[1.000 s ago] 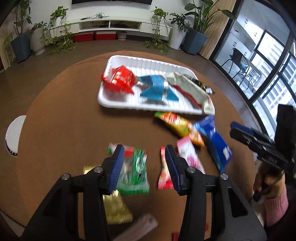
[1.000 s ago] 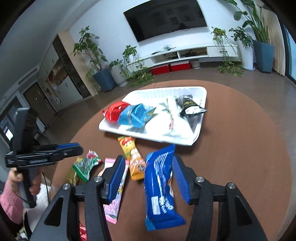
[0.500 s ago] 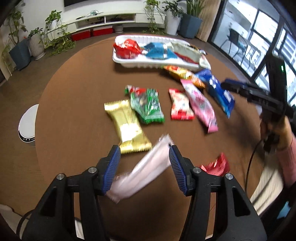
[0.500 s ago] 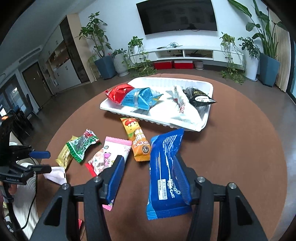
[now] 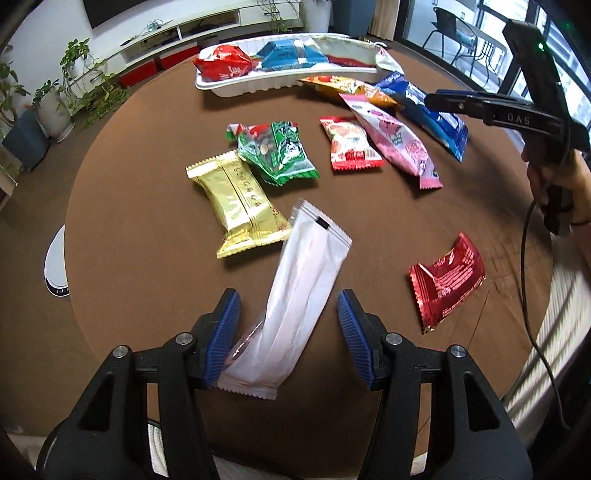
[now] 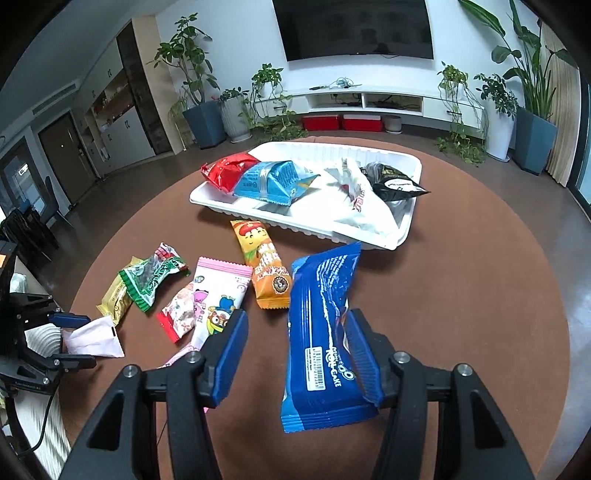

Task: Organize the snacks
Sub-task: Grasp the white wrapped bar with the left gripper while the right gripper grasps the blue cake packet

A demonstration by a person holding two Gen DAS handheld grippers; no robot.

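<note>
Two packets: white packet (image 5: 295,295) between left gripper (image 5: 289,332) pads, blue packet (image 6: 321,339) against right gripper (image 6: 295,354).

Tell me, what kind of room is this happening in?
Most likely a home living room. A large wall-mounted television hangs above a long white media console, potted plants stand along the wall, and snack packets lie on a round brown table beside a white tray.

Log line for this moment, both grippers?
left gripper: jaws just opening, straddling white packet | right gripper: open, straddling blue packet | tray: partly filled
</note>
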